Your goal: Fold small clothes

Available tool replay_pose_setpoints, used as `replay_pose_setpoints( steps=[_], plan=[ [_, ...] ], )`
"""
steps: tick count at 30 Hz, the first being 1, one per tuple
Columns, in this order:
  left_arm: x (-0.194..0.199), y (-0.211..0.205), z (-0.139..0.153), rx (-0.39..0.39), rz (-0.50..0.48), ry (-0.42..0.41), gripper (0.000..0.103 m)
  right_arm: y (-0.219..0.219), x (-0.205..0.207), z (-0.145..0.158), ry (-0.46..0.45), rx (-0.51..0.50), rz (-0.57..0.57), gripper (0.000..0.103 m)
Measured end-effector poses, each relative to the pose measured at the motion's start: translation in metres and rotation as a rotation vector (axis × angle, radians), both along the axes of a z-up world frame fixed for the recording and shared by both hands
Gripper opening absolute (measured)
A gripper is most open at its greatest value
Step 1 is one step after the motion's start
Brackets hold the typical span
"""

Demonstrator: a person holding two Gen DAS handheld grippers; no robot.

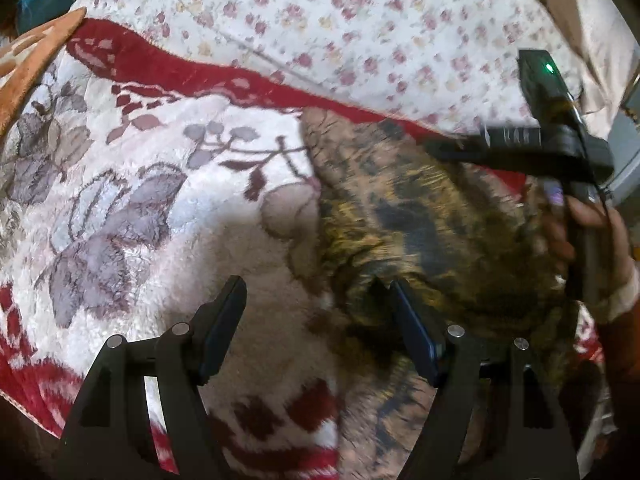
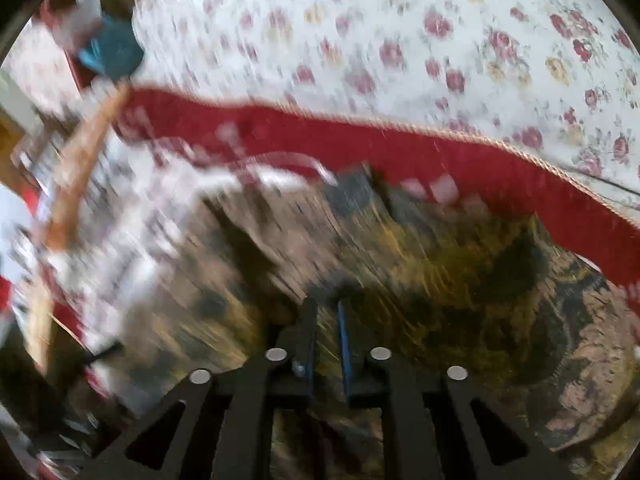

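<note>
A small brown, yellow and black patterned garment (image 1: 420,220) lies spread on a plush white blanket (image 1: 140,200) with grey flowers and a red border. My left gripper (image 1: 316,284) is open wide just above the blanket; its right finger (image 1: 412,328) sits at the garment's near left edge. My right gripper (image 1: 436,147), held by a hand (image 1: 592,232), reaches in over the garment's far right part. In the blurred right wrist view, my right gripper (image 2: 325,304) hangs over the garment (image 2: 440,280), its jaws standing close with a narrow gap.
A white sheet with small pink flowers (image 1: 320,20) covers the bed beyond the blanket's red border (image 2: 400,152). An orange patterned cloth (image 1: 32,52) lies at the far left. A teal object (image 2: 112,56) sits at the bed's far left corner.
</note>
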State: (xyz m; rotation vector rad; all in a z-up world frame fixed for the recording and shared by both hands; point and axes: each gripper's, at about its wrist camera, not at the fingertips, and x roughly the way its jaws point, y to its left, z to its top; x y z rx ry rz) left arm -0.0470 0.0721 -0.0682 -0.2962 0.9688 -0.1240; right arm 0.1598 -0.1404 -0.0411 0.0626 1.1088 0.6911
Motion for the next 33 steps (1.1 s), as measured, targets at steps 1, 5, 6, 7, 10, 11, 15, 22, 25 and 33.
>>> replay_pose_setpoints(
  steps=[1, 5, 6, 7, 10, 11, 15, 22, 25, 33],
  plan=[
    [-0.001, -0.001, 0.004, 0.003, -0.002, -0.007, 0.074, 0.004, 0.0, 0.006, -0.006, 0.039, 0.002, 0.082],
    [-0.003, -0.004, 0.014, -0.004, -0.02, -0.039, 0.074, 0.063, -0.004, 0.009, -0.01, 0.014, 0.121, 0.099],
    [-0.001, -0.006, 0.012, -0.01, -0.024, -0.037, 0.076, 0.073, -0.003, 0.006, -0.012, -0.015, 0.141, 0.099],
    [0.003, -0.009, 0.008, -0.011, -0.026, -0.021, 0.076, 0.084, 0.0, 0.0, -0.01, -0.042, 0.152, 0.099],
    [0.014, -0.023, -0.009, -0.013, -0.072, 0.026, 0.076, 0.113, 0.012, -0.033, 0.067, -0.137, 0.166, 0.094],
    [0.017, -0.027, -0.015, -0.013, -0.079, 0.042, 0.076, 0.114, 0.012, -0.041, 0.079, -0.154, 0.172, 0.085],
    [0.029, -0.033, -0.023, -0.007, -0.093, -0.027, 0.057, 0.103, 0.012, -0.036, -0.042, -0.154, 0.176, 0.024],
    [0.064, -0.001, 0.003, -0.094, -0.109, -0.061, 0.01, 0.09, 0.046, -0.012, -0.011, 0.113, 0.068, 0.008],
    [0.07, 0.008, 0.02, -0.061, -0.13, -0.108, 0.01, 0.107, 0.06, -0.01, -0.005, 0.16, 0.059, 0.005],
    [0.077, 0.034, -0.014, -0.056, -0.056, -0.01, 0.011, 0.139, 0.076, -0.034, 0.093, 0.104, 0.096, 0.009]
  ],
)
